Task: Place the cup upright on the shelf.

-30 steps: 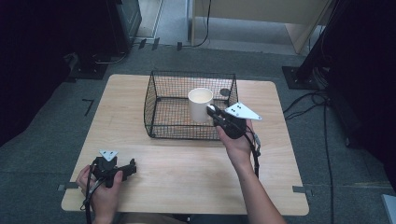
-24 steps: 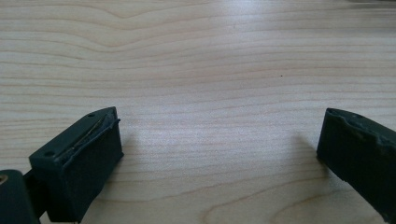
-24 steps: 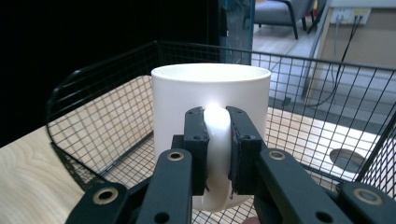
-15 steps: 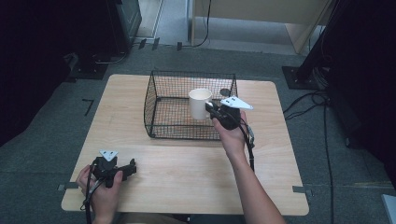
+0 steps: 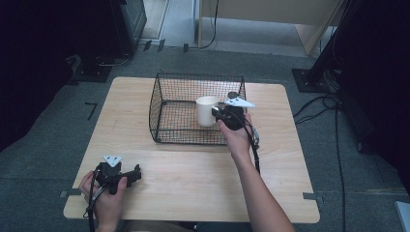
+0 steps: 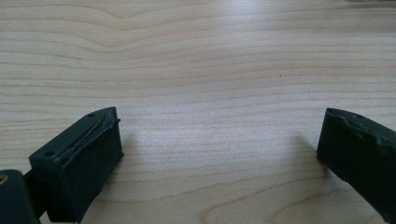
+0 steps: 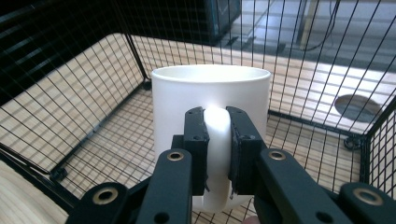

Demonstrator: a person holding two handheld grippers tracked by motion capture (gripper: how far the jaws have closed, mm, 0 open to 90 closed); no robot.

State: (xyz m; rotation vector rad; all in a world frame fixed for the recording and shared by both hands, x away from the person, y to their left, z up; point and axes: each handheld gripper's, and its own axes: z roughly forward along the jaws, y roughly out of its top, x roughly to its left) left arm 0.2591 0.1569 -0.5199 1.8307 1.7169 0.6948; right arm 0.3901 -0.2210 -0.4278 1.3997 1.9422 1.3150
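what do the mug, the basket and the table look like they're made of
Mug: looks like glazed white ceramic, smooth with a soft sheen; could be enamel.
Basket: thin black wire welded in a grid, probably coated metal.
Table: pale wood, or a wood-look laminate, with clear grain lines and a matt finish.

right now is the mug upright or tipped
Upright: the mug has its rim level on top, and the right gripper is clamped on its handle inside the basket.

One white mug [image 5: 206,110]; one black wire basket [image 5: 167,106]; one wooden table [image 5: 193,169]; two handheld grippers, the left gripper [image 5: 137,172] and the right gripper [image 5: 215,112].
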